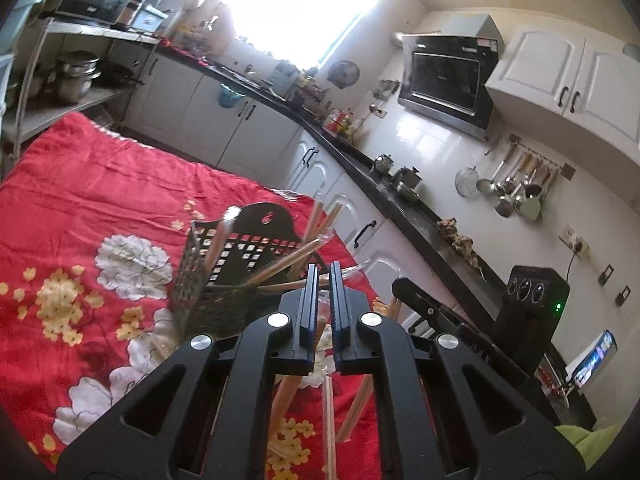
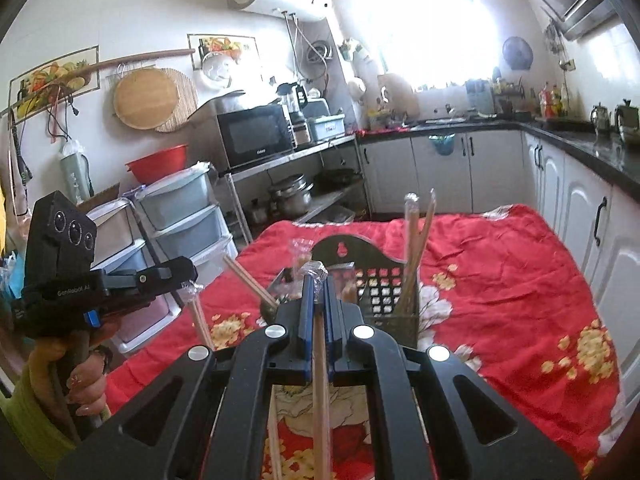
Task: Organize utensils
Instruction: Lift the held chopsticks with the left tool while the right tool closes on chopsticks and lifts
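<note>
The right gripper point(image 2: 316, 280) is clamped on a wrapped chopstick pair point(image 2: 320, 380), just short of the black perforated holder point(image 2: 384, 292) on the red floral cloth point(image 2: 520, 280). The left gripper point(image 1: 324, 276) looks nearly closed, seemingly holding nothing; more chopsticks point(image 1: 280, 264) stand in the holder

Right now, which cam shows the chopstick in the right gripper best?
Right wrist: the wrapped chopstick runs lengthwise between the right gripper's closed fingers, wrapper tip poking out. Left wrist shows only the right gripper's body at the edge; that chopstick cannot be told apart there.
</note>
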A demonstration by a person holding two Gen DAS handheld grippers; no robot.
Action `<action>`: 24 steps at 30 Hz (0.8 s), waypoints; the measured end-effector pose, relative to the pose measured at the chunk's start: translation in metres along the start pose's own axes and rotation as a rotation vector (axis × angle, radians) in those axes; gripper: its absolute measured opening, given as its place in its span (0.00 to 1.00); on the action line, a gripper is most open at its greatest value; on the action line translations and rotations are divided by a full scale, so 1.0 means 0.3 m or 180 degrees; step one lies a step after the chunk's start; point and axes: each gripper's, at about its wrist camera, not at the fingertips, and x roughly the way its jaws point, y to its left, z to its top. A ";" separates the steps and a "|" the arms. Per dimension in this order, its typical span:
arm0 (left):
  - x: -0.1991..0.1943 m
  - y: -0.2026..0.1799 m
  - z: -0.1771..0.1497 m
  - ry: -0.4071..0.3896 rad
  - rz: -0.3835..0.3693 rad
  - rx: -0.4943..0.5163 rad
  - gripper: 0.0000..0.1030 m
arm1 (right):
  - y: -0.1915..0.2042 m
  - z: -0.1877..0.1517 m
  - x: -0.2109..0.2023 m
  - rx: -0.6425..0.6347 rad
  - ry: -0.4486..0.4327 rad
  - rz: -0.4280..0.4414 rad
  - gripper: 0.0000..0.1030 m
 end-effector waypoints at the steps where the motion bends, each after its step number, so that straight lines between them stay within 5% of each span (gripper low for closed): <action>1: 0.008 -0.008 0.004 0.0005 -0.0013 0.0022 0.02 | -0.002 0.004 -0.004 -0.0004 -0.0016 -0.0008 0.05; 24: 0.031 -0.177 0.171 -0.0173 -0.0336 0.0429 0.00 | -0.054 0.114 -0.049 -0.0027 -0.0308 -0.0151 0.05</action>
